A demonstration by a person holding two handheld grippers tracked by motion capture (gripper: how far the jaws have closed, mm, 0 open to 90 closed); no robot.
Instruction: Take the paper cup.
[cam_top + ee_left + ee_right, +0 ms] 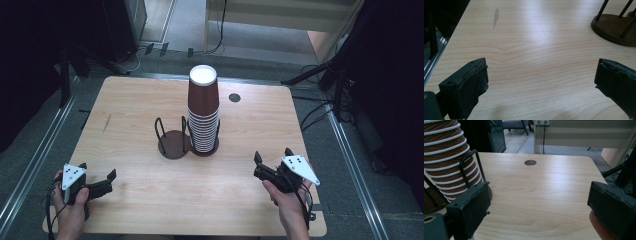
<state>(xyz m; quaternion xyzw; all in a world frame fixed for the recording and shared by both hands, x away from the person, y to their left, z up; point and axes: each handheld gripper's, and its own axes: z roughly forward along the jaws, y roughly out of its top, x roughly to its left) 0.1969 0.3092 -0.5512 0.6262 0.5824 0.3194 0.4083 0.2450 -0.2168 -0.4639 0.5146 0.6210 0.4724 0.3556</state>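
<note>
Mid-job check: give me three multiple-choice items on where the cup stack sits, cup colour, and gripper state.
1. The cup stack sits in:
A. the holder's right ring
B. the holder's left ring
C. the table's front edge

2. The cups are:
A. blue
B. brown with white rims
C. green

3. Both grippers are:
A. shut on a cup
B. shut
C. open

Answers:
1 A, the left ring of the holder is bare.
2 B, brown walls, white rims.
3 C, left gripper and right gripper have jaws apart over the table.
</note>
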